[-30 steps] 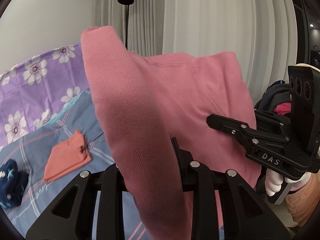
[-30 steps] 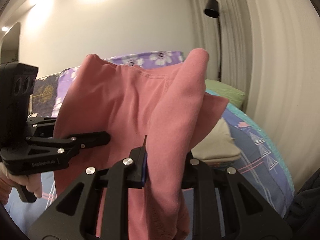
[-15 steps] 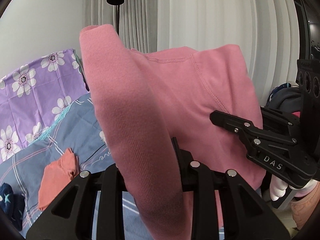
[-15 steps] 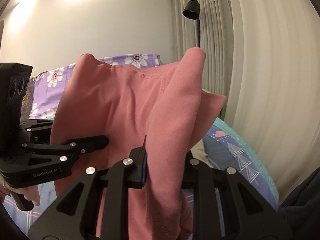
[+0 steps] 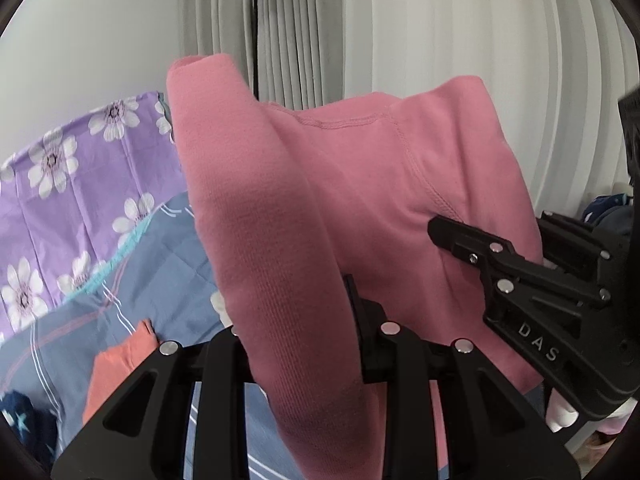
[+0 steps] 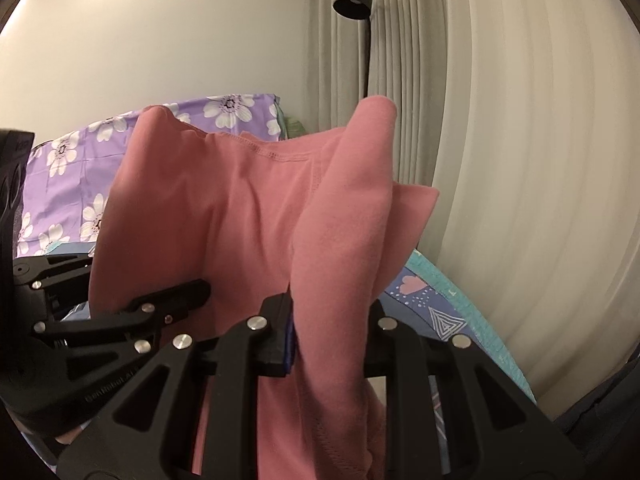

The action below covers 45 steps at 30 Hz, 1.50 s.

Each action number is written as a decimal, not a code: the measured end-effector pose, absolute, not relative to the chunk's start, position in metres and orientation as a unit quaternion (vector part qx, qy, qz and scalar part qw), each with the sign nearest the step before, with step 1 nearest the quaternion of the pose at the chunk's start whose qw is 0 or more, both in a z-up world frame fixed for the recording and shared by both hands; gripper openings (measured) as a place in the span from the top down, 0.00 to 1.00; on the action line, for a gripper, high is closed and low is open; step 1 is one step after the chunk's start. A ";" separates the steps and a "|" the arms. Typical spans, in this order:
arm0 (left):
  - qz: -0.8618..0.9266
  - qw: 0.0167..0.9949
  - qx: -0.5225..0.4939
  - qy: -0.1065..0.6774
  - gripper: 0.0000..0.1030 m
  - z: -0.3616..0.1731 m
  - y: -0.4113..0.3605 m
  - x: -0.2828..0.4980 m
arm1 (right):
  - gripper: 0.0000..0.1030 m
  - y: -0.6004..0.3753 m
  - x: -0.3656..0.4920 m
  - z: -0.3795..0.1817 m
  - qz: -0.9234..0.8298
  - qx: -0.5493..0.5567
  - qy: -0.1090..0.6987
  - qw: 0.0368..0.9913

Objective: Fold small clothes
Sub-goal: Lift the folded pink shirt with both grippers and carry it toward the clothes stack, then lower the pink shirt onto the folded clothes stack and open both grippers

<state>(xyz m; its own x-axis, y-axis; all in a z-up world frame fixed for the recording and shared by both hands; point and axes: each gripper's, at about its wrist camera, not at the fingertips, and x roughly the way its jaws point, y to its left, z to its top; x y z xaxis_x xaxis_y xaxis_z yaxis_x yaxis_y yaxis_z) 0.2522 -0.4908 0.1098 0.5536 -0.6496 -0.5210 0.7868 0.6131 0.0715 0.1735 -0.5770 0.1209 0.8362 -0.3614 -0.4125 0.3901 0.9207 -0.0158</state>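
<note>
A pink garment (image 5: 360,184) hangs in the air between both grippers, above the bed. My left gripper (image 5: 296,320) is shut on one upper corner of it; the cloth bunches up between the jaws. My right gripper (image 6: 328,320) is shut on the other upper corner of the pink garment (image 6: 256,216). The right gripper shows in the left wrist view (image 5: 452,232), and the left gripper in the right wrist view (image 6: 196,292). The cloth hides most of the fingertips.
A blue patterned bedsheet (image 5: 152,264) lies below, with purple flowered bedding (image 5: 60,184) behind. A folded orange garment (image 5: 116,368) and a dark blue star-print piece (image 5: 20,416) lie on the sheet. A black floor lamp (image 6: 356,0) and curtains (image 5: 460,40) stand behind.
Both grippers have lifted and tilted upward with the pink garment held between them; the bed has sunk lower in both views and more wall and curtain show.
</note>
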 end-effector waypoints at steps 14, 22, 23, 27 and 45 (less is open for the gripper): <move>-0.360 0.891 0.158 0.228 0.60 0.087 -0.521 0.309 | 0.80 -0.601 0.252 0.101 -0.221 0.017 0.246 0.944; -0.280 0.893 0.214 0.281 0.34 0.006 -0.518 0.334 | 0.51 -0.650 0.292 -0.005 -0.323 0.056 0.360 0.874; -0.285 0.883 0.223 0.299 0.33 -0.006 -0.517 0.335 | 0.50 -0.657 0.291 -0.026 -0.322 0.066 0.375 0.867; -0.330 0.865 0.170 0.337 0.38 -0.042 -0.499 0.330 | 0.44 -0.662 0.265 -0.056 -0.306 0.102 0.311 0.894; -0.335 0.879 0.062 0.334 0.22 -0.030 -0.417 0.289 | 0.32 -0.642 0.167 -0.053 -0.267 0.169 0.255 0.914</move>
